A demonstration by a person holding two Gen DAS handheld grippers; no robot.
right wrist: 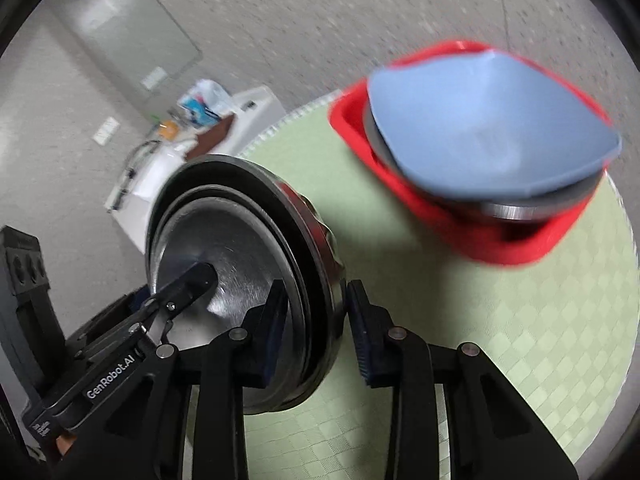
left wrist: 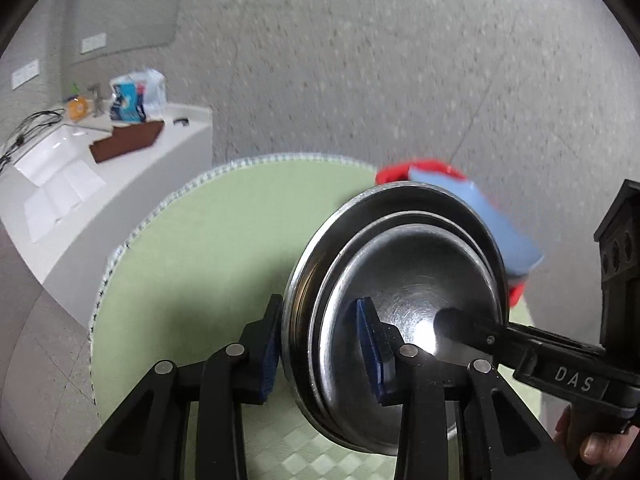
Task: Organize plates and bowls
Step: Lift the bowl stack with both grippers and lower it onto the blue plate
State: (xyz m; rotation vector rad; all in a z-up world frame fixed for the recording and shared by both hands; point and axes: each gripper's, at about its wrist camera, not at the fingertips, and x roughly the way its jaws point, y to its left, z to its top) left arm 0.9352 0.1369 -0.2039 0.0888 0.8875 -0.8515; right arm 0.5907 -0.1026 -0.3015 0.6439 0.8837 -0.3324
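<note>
Both our left gripper [left wrist: 320,352] and right gripper [right wrist: 316,332] clamp the steel bowl stack [left wrist: 400,300]; red bin [right wrist: 460,216] at one o'clock already holds dishes.

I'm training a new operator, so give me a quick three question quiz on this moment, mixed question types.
1. True or false: both grippers, left and right, have fingers on either side of the rim of the steel bowls.
2. What colour is the tray?
   A. green
   B. red
   C. black
3. Fill in: a ____ dish tops the pile in the tray.

Key: 1 true; 2 B; 3 blue.
</note>
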